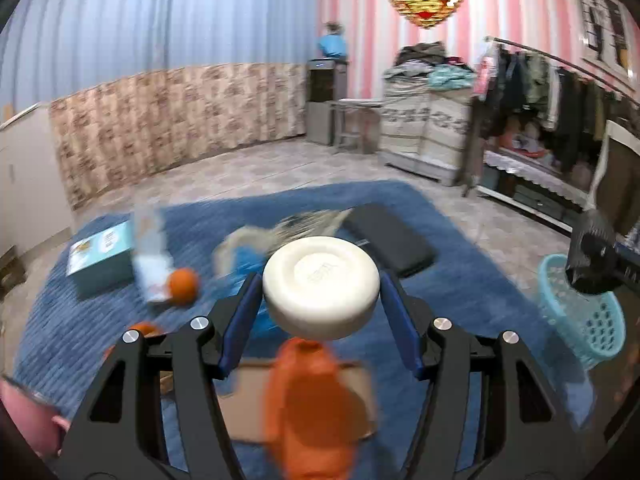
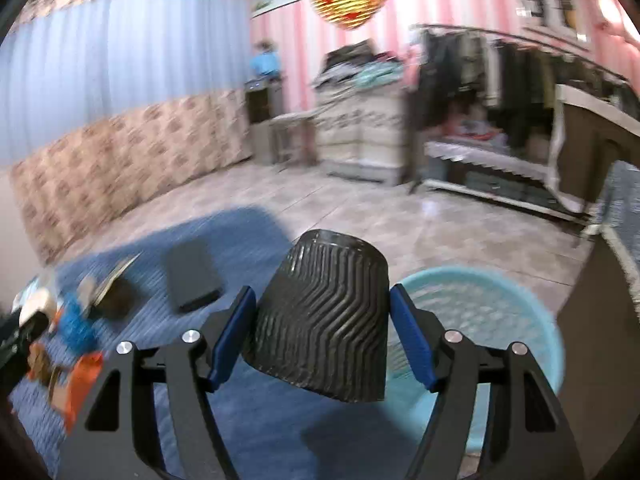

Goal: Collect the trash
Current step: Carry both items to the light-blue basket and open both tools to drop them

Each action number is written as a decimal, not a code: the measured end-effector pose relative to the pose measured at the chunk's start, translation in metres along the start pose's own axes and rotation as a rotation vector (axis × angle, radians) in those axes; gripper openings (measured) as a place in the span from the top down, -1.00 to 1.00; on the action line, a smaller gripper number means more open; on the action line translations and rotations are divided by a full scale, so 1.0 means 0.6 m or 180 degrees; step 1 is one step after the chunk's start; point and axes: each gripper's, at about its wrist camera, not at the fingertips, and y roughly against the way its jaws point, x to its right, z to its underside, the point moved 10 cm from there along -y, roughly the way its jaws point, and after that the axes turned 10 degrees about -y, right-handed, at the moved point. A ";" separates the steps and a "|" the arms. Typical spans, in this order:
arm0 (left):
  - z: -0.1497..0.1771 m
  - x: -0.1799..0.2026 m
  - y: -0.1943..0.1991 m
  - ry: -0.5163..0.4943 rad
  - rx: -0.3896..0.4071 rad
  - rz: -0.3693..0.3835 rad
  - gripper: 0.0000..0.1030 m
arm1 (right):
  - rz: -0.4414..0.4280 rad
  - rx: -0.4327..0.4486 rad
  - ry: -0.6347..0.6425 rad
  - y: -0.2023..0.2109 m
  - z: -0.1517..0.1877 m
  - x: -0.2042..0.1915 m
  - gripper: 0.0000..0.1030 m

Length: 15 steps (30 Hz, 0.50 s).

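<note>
A cream round plastic container (image 1: 321, 287) was clamped between the blue pads of the left tongs (image 1: 320, 308), above the blue ribbed rug (image 1: 460, 300); a blurred orange packet (image 1: 308, 408) lay just beneath them. A black ribbed paper cup (image 2: 320, 322) — bottom forward — was gripped by the right tongs (image 2: 322, 334); a light-blue plastic perforated basket (image 2: 500, 320) stood just beyond and to their right; a flat black case (image 2: 191, 278) lay ahead to the left.

A white round container (image 1: 321, 286) is clamped between blue pads above the rug. A black ribbed paper cup (image 2: 320, 322), tilted with its base up, hangs beside the turquoise basket (image 2: 492, 312).
</note>
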 end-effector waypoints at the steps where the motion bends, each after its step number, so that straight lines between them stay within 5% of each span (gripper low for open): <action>1: -0.008 0.014 -0.001 -0.0018 0.0022 0.0036 -0.16 | 0.0084 0.0044 -0.0053 0.002 -0.016 0.022 -0.33; 8: -0.095 0.200 -0.013 -0.0304 0.0242 0.0637 -0.16 | 0.0749 0.0268 -0.0445 0.020 -0.050 0.197 -0.33; 15: -0.077 0.406 -0.069 -0.0716 0.0050 0.1190 -0.16 | 0.1064 0.0021 -0.0655 -0.037 0.003 0.319 -0.33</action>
